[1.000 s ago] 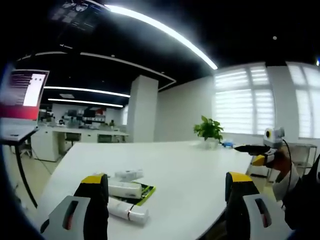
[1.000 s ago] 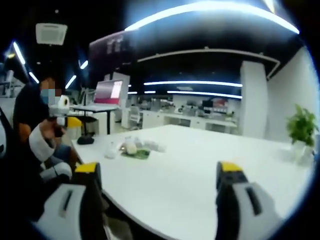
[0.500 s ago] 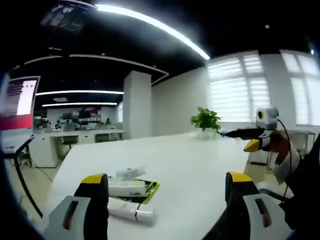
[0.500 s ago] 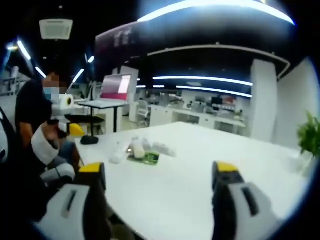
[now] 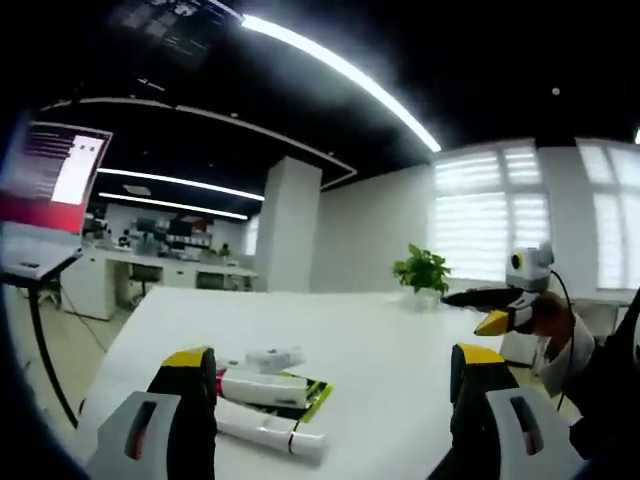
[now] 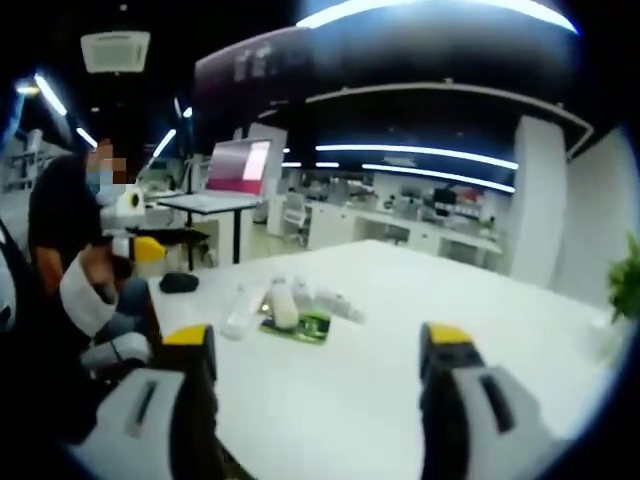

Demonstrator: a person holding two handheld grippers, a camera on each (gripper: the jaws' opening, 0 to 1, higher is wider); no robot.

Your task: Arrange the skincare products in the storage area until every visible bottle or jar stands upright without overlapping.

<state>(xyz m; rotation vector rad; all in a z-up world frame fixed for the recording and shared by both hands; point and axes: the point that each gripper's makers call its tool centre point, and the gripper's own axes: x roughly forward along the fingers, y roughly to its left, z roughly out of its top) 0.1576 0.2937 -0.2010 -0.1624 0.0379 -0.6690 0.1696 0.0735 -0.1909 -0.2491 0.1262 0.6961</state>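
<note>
left gripper view: left gripper (image 5: 325, 420) low at the table edge, yellow-tipped jaws spread wide, nothing between them. just past its left jaw lie white plastic skincare tubes (image 5: 268, 432), all on their sides, one on a flat green-edged card (image 5: 312, 394), a small white bottle (image 5: 275, 358) behind. camera has tipped since 0.5 s ago, products sit lower-right in view, tubes themselves not moved. right gripper (image 5: 478, 297) held by a hand at far right, over the table edge, jaws look parted. right gripper view: right gripper (image 6: 322, 400) jaws spread, empty; tubes closer than before. long white table (image 5: 390, 340); small black object (image 6: 178, 283). beyond: green potted plant (image 5: 423, 270), laptop (image 6: 236, 172) on a stand, blinds, ceiling light strips.
</note>
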